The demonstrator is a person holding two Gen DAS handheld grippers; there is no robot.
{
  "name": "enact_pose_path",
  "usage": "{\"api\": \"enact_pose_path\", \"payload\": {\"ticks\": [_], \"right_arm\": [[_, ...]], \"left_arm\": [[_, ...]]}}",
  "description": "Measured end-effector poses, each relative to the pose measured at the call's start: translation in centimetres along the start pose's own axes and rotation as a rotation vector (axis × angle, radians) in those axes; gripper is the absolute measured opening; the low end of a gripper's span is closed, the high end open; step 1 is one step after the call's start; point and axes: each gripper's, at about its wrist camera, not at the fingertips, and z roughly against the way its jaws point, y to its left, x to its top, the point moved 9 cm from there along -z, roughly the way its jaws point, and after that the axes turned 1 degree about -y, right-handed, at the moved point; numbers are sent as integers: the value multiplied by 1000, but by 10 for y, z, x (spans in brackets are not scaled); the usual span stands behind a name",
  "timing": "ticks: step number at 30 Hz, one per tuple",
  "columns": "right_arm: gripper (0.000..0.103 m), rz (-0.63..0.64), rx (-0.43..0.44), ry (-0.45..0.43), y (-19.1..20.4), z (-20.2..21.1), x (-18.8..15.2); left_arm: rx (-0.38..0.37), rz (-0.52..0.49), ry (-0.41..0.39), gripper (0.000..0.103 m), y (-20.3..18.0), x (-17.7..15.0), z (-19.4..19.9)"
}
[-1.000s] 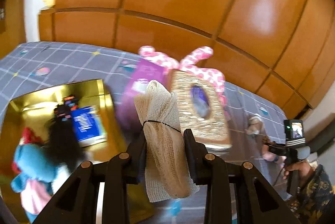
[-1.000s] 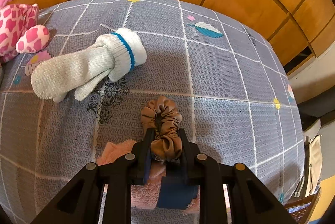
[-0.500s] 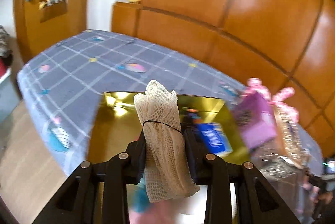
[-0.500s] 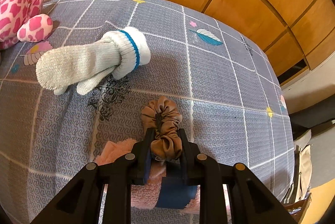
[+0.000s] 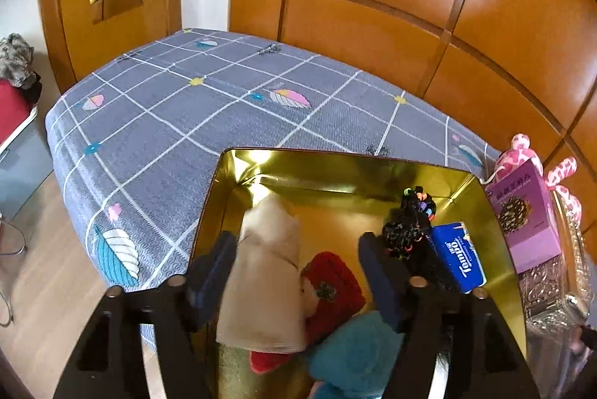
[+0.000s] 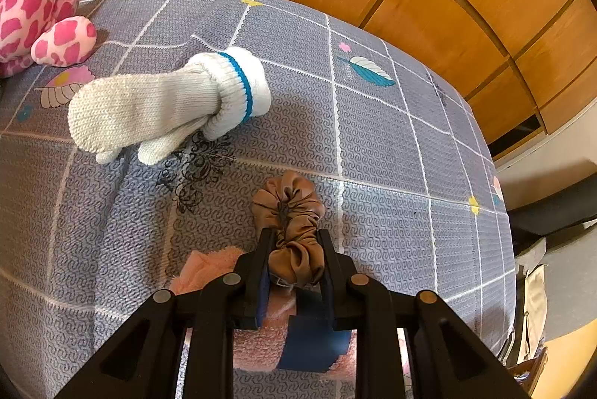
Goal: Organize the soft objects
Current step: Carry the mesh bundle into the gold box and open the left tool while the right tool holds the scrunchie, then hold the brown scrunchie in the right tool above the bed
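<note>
In the left wrist view my left gripper [image 5: 297, 242] hangs over an open gold box [image 5: 335, 156] and its jaws are opening. A beige mesh cloth roll [image 5: 265, 287], blurred, sits loose between them, near the left pad and well clear of the right one. Below it in the box lie a red soft item [image 5: 335, 287], a teal plush [image 5: 354, 354], black hair ties [image 5: 406, 231] and a blue tissue pack [image 5: 459, 261]. In the right wrist view my right gripper [image 6: 293, 242] is shut on a brown satin scrunchie [image 6: 287, 208] just above the bed.
A white knitted mitten [image 6: 160, 104] lies on the grey checked bedspread [image 6: 373, 137] ahead of the scrunchie. A pink spotted plush [image 6: 33, 14] sits far left. A pink towel with a blue band [image 6: 201, 268] lies under the right gripper. A purple carton [image 5: 522, 212] stands right of the gold box.
The left gripper swung left to above the gold box, tipped down, and its jaws spread; the cloth roll has come free and is dropping. The right gripper kept still with the scrunchie.
</note>
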Motion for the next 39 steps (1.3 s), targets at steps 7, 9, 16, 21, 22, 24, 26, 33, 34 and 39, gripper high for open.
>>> {"api": "enact_pose_path", "payload": {"ticks": [7, 9, 16, 21, 22, 24, 26, 33, 34, 39], "right_arm": [[22, 2, 0, 0, -1, -1, 0], [22, 1, 0, 0, -1, -1, 0], [21, -2, 7, 0, -2, -2, 1], [20, 2, 6, -8, -4, 0, 2], [20, 0, 6, -9, -3, 1, 2], [20, -3, 9, -12, -3, 3, 2], [20, -5, 10, -14, -3, 5, 2], [20, 14, 93, -73, 12, 21, 7], [20, 20, 113, -87, 16, 25, 8], [20, 106, 197, -131, 44, 40, 7]], "left_arm": [[-26, 36, -49, 77, -23, -12, 42], [-31, 7, -74, 78, -39, -17, 56], [-63, -110, -112, 84, -95, -44, 88], [-56, -203, -131, 84, -123, -61, 94], [-60, -215, -126, 84, -127, -65, 94], [-60, -229, -121, 84, -131, -70, 93], [-64, -242, -109, 84, -135, -75, 90], [-68, -269, -82, 84, -142, -87, 84], [-67, -272, -82, 84, -143, -88, 84], [-69, -274, -78, 84, -142, -88, 83]]}}
